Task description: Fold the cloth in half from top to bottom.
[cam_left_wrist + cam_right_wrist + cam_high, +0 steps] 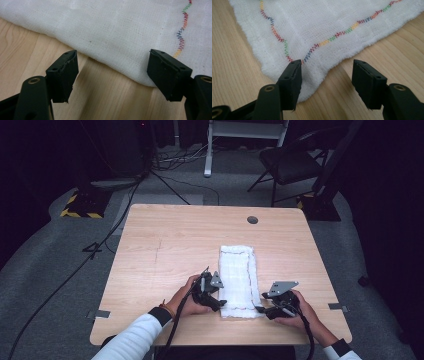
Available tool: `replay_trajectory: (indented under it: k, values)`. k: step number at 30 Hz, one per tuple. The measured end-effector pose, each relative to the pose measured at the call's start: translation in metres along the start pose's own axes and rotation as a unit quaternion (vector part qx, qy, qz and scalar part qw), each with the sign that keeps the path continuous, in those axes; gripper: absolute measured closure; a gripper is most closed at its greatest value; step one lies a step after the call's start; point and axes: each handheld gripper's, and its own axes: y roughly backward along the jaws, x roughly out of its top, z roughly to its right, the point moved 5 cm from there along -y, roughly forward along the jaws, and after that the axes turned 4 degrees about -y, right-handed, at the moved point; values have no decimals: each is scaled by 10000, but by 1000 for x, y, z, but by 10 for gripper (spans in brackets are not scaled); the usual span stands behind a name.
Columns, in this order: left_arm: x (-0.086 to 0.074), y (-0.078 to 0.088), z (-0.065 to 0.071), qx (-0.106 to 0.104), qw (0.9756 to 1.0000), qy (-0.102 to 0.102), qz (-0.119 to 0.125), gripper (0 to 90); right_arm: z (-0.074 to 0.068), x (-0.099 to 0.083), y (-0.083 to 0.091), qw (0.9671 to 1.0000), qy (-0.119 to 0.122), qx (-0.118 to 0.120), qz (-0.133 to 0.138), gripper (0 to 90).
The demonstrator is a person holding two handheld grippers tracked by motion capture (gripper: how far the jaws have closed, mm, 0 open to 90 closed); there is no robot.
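Note:
A white cloth [238,279], folded into a long strip with rainbow zigzag stitching, lies on the wooden table [165,245]. My left gripper [220,303] sits at the strip's near left corner. Its jaws stand open in the left gripper view, with the cloth's folded edge [112,45] and bare wood between them [112,75]. At the near right corner is my right gripper [260,310], also open. In the right gripper view the cloth's corner [312,72] lies just ahead of and between the jaws [325,80], not pinched.
A round cable hole [252,219] sits near the table's far edge. Beyond the table stand a folding chair [290,162], a white frame [245,135] and floor cables [100,245]. Bare wood spreads left of the cloth.

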Motion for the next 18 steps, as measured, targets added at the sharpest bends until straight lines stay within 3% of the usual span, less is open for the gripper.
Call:
replay_trajectory:
  k: [4,9,12,16,18]
  values:
    - [-1,2,-1,-57,10000,38,0,247,1,1,-1,10000,48,-10,-2,375]
    - [5,9,-8,316,9994,-132,-36,218,11,6,5,9996,48,-197,177,382]
    - [10,14,-19,536,9985,-52,76,230,27,14,9,9983,-206,-342,428,389]
    - [19,20,-40,705,9973,33,209,234,45,27,10,9958,-240,-644,597,400]
    - [24,20,-54,761,9966,174,282,236,54,35,9,9946,-294,-745,662,404]
